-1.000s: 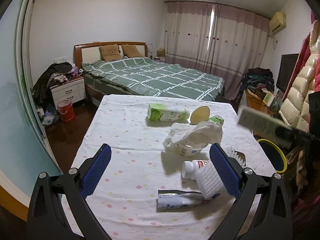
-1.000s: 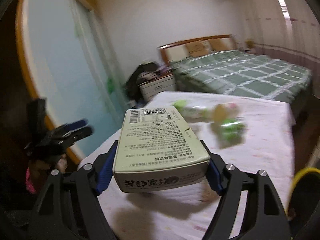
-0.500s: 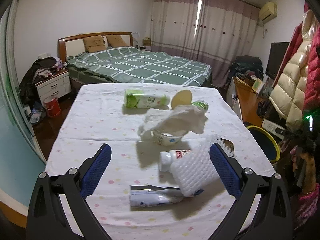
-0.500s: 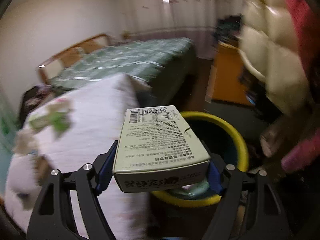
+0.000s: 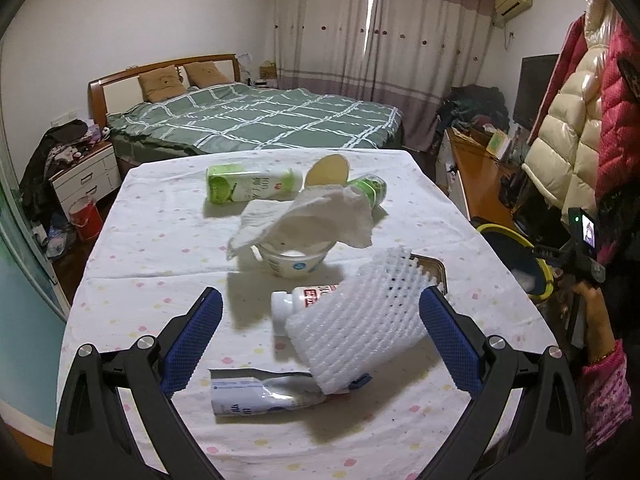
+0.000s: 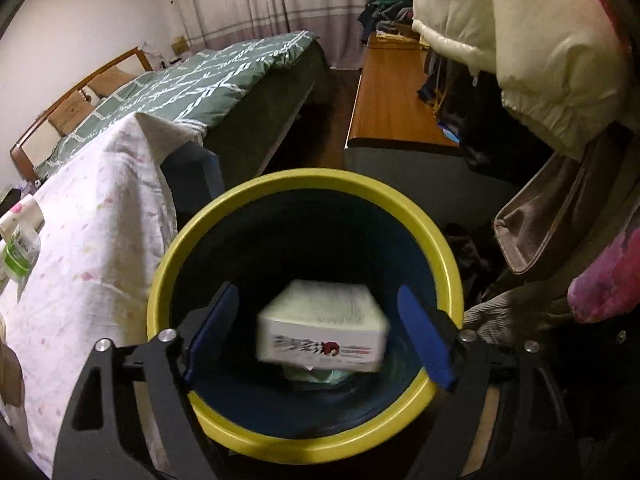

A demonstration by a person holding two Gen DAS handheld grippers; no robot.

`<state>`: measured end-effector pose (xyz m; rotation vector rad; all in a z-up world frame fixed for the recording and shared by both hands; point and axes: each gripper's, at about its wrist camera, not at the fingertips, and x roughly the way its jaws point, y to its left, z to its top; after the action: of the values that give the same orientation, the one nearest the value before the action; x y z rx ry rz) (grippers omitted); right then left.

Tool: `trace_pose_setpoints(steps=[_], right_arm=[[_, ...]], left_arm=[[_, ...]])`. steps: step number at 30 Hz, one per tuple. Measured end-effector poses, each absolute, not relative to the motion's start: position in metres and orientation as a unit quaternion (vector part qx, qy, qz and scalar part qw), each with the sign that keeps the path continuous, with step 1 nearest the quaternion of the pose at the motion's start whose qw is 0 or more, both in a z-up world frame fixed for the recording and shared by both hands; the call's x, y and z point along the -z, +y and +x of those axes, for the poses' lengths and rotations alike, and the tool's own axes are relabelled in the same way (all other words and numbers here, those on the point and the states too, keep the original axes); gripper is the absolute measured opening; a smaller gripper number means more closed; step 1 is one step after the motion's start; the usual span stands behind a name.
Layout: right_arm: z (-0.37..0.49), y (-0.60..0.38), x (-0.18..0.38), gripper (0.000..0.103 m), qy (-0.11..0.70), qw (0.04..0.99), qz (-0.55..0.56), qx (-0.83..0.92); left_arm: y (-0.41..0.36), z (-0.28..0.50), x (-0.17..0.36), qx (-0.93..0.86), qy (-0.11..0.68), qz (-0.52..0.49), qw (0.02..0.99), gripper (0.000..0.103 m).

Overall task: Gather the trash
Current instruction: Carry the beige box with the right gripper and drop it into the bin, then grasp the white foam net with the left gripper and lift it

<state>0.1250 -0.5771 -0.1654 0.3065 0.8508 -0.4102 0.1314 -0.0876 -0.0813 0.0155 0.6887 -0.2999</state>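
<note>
Right claw [image 6: 318,334] is gaping wide over the yellow-rimmed bin [image 6: 168,264], and the carton [image 6: 322,332] is dropping free inside it. Left claw [image 5: 320,344] is hanging open and empty above the surface [image 5: 160,248], foam fruit net [image 5: 356,320] at 12 o'clock, likely the next grab.

We see a white box [image 6: 323,326] with red and black print, blurry, tilted, inside the dark bin [image 6: 168,256] with a yellow rim. The bin stands just beside the table. On the table a white foam net [image 5: 356,320] leans over a small white bottle [image 5: 298,300] lying on its side. Near them lies a flat squeezed tube [image 5: 264,394]. Farther back a crumpled white tissue [image 5: 308,216] covers a white cup [image 5: 292,264]. Behind those lie a green and white bottle [image 5: 252,186] and a small green can [image 5: 366,190], both on their sides.
</note>
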Motion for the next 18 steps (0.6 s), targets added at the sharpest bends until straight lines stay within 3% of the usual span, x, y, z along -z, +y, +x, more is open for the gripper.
trace_pose_setpoints(steps=[10, 18], right_arm=[[0.107, -0.542, 0.143, 0.080, 0.388, 0.898, 0.120, 0.168], [0.109, -0.528, 0.141, 0.080, 0.391, 0.901, 0.112, 0.152]], left_arm=[[-0.098, 0.141, 0.103, 0.152, 0.361, 0.024, 0.920, 0.097], [-0.103, 0.158, 0.132, 0.152, 0.401, 0.024, 0.903, 0.074]])
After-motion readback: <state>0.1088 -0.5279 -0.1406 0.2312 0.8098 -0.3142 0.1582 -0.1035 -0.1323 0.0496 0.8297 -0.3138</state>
